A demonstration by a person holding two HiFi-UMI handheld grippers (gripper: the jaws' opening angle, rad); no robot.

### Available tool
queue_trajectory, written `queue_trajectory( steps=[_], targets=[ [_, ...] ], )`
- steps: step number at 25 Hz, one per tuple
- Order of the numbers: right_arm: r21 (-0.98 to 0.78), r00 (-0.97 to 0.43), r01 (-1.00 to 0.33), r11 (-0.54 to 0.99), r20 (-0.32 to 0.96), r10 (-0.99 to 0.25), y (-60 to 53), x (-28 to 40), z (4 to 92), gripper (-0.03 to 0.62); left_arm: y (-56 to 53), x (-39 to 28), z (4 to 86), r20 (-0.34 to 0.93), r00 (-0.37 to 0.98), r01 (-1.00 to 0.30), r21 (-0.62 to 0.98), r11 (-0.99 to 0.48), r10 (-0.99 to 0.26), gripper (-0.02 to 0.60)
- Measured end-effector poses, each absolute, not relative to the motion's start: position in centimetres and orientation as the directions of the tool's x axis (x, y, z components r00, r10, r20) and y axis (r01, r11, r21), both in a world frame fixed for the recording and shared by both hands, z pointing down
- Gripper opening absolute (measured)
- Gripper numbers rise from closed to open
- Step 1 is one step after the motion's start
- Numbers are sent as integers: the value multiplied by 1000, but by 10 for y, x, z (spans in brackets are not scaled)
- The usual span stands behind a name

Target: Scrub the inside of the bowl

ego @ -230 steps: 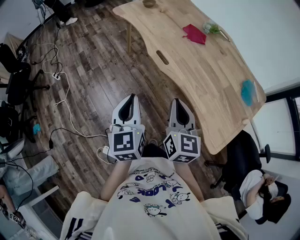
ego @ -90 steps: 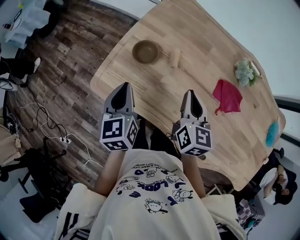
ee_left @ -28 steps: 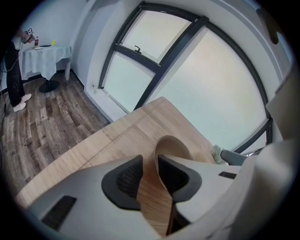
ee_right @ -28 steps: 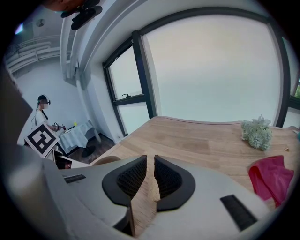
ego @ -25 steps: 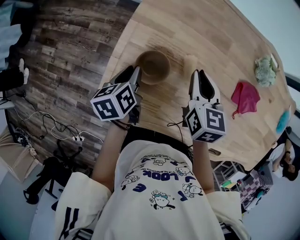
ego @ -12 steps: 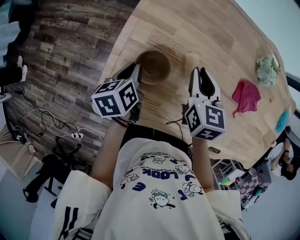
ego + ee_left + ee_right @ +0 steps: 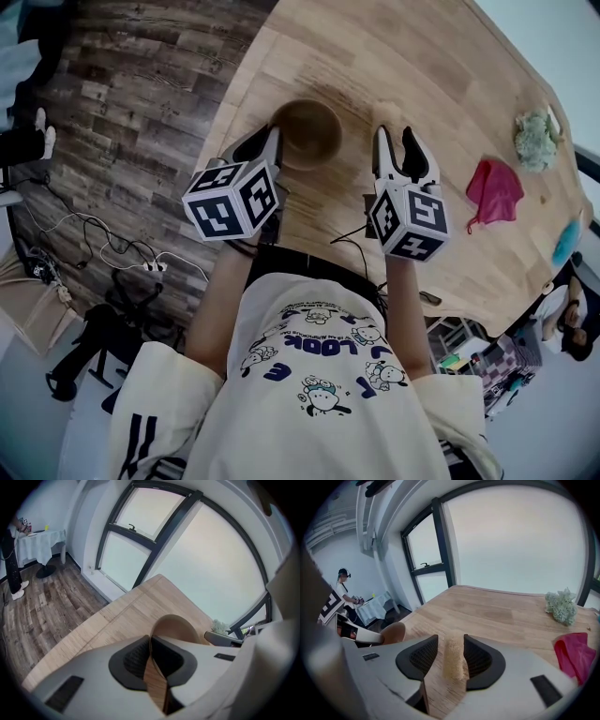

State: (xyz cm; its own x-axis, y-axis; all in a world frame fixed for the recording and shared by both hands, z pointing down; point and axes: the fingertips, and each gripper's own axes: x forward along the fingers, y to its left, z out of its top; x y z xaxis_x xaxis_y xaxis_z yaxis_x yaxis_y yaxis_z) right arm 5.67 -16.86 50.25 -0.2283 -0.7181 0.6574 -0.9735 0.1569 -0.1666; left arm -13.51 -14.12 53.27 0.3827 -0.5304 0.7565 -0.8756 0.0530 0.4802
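Bowl (image 7: 306, 131): round, brown, smooth-walled, looks wooden. It sits upright on the table (image 7: 450, 84) near the person's edge and is empty inside.

Table: pale wood, glued strips with fine grain, rounded corners.

Left gripper (image 7: 273, 139): at the bowl's left rim, angled down. In the left gripper view the jaws are pinched almost together, with a thin wood-grain sliver between the black ribbed pads. That sliver runs straight on from the bowl's left edge, so it reads as the bowl wall clamped. One jaw is inside the bowl and the other outside.

Right gripper (image 7: 395, 138): just right of the bowl and not touching it. Its jaws have just been opening and now stand wide apart, straddling the scrubber (image 7: 453, 660).

Scrubber: short beige cylinder with a coarse, fibrous, loofah-like surface. It lies flat on the table along the jaw line. There is a gap at the left pad, and the right pad is very close. The pads show no squeeze on it, so it is not gripped.

Further right on the table, well apart from the bowl:
- a crumpled red cloth (image 7: 494, 190) with soft folds
- a pale green tuft (image 7: 534, 139), frilly and irregular, near the far edge

Floor (image 7: 141, 94): dark wood planks, matte and streaky.
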Motion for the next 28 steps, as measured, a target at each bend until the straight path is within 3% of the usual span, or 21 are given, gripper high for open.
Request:
queue_trajectory(
  steps=[9, 18, 28],
  targets=[
    [-137, -202, -979, 148, 683, -703, -174, 62, 523, 156, -133, -133, 529, 756, 380, -875, 480, 57, -533, 41],
    [-184, -253, -967, 174, 668, -700, -173, 56, 525, 93, -124, -131, 524, 752, 378, -872, 485, 64, -540, 41],
    [-269, -316, -944, 193, 563, -763, -165, 51, 474, 84, -118, -126, 511, 739, 377, -874, 484, 50, -558, 41]
  ],
)
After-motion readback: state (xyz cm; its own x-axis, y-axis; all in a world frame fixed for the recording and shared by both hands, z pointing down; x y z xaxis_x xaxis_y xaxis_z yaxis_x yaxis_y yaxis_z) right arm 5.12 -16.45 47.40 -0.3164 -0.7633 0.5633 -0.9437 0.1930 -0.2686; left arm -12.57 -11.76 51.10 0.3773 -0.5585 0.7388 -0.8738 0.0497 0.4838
